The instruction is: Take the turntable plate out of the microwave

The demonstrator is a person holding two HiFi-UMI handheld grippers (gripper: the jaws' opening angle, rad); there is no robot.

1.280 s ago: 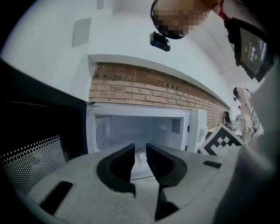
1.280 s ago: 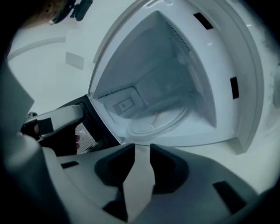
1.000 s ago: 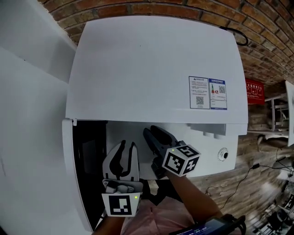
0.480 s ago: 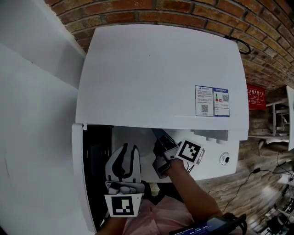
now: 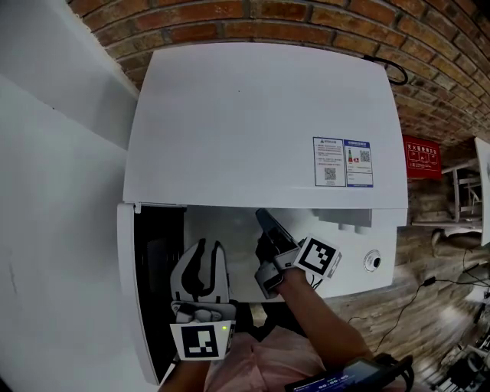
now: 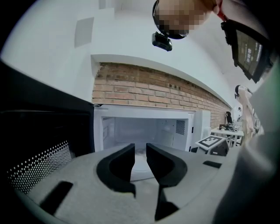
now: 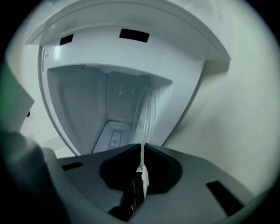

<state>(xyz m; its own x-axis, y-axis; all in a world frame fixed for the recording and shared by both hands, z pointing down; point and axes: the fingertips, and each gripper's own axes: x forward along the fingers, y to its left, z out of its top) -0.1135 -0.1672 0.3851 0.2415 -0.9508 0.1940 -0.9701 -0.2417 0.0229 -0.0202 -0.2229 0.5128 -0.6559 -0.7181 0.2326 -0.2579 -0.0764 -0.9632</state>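
The white microwave stands with its door swung out to the left. The clear glass turntable plate lies inside the cavity and appears edge-on in the right gripper view. My right gripper reaches into the cavity's mouth, rolled onto its side. Its jaws are closing, and the right gripper has the plate's near rim pinched between its pads. My left gripper hovers in front of the cavity, left of the right one. The left gripper has its jaws slightly apart with nothing between them.
The dark inner face of the door is close on the left. A brick wall runs behind the microwave. A control knob sits on the panel at the right. A white wall borders the left.
The right gripper has rolled onto its side and its wide-open jaws have narrowed onto the plate's rim. The left gripper has stayed put.
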